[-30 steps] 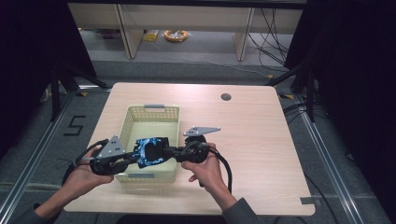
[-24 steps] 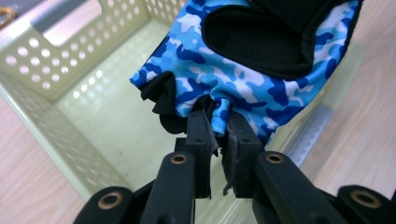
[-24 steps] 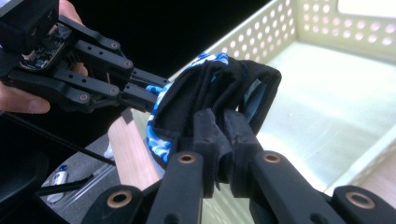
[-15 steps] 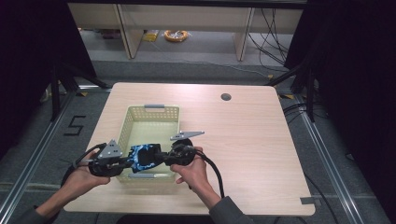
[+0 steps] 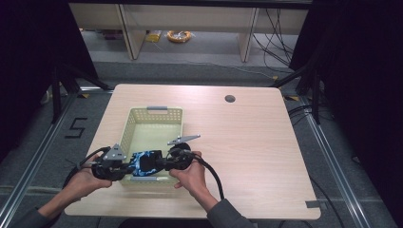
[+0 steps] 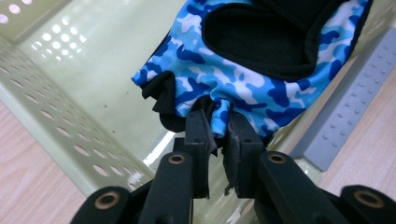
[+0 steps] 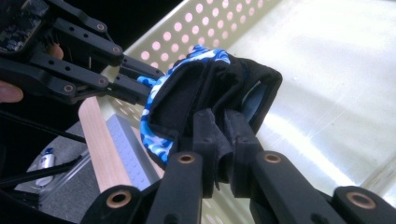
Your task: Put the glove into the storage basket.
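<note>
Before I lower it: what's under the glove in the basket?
Under the glove, held by both grippers, the basket shows only its bare glossy floor. The patch directly beneath the fabric is hidden.

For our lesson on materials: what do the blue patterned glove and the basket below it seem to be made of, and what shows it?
The glove looks like stretchy printed fabric with matte black padding: it creases and bunches where each claw pinches it. The basket looks like pale, slightly glossy moulded plastic: thin walls with even rows of punched holes and a floor that reflects light.
</note>
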A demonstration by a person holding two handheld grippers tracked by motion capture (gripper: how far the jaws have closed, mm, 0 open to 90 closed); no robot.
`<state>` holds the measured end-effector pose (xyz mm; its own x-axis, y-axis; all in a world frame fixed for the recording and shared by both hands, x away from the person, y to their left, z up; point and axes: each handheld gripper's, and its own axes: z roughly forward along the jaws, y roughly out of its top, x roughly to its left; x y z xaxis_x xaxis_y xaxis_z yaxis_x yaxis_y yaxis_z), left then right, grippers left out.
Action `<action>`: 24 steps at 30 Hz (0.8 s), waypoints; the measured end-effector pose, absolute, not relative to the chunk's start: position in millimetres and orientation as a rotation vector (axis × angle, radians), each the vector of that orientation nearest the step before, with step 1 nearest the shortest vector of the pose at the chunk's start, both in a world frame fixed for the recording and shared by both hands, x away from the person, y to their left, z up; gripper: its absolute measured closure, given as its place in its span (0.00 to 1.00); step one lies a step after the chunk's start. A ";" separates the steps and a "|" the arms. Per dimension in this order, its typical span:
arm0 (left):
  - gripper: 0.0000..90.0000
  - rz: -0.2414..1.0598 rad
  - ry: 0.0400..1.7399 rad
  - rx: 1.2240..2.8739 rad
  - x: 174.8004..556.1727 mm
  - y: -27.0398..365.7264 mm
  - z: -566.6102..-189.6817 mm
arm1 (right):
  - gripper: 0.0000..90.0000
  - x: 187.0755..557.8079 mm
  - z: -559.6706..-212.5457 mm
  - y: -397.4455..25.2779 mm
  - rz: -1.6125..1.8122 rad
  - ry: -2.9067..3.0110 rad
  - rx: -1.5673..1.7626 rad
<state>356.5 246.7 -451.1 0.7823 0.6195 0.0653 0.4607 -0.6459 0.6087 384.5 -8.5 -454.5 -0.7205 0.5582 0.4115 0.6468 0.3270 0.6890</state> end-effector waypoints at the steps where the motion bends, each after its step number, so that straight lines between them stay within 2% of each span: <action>1: 0.87 0.360 0.798 2.394 357.7 246.9 -451.4 | 0.94 384.5 -454.7 -8.3 -1.356 -2.487 -1.127; 5: 0.81 0.343 0.807 2.418 359.4 247.8 -450.0 | 0.94 384.5 -456.5 -7.5 -1.339 -2.496 -1.129; 9: 0.77 0.381 0.813 2.384 361.0 249.5 -440.7 | 0.94 383.8 -458.5 -7.8 -1.308 -2.519 -1.162; 13: 0.76 0.431 0.802 2.349 361.3 251.0 -429.6 | 0.94 384.3 -459.6 -8.0 -1.306 -2.525 -1.168; 24: 0.73 0.423 0.759 2.357 355.9 241.4 -427.2 | 0.90 380.6 -460.3 -10.5 -1.260 -2.559 -1.159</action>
<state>355.9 241.4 -427.2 0.7835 0.6119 0.1079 0.4137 -0.6433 0.6442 380.6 -10.5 -460.3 -0.7150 0.5995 0.3596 0.6506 0.3825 0.6560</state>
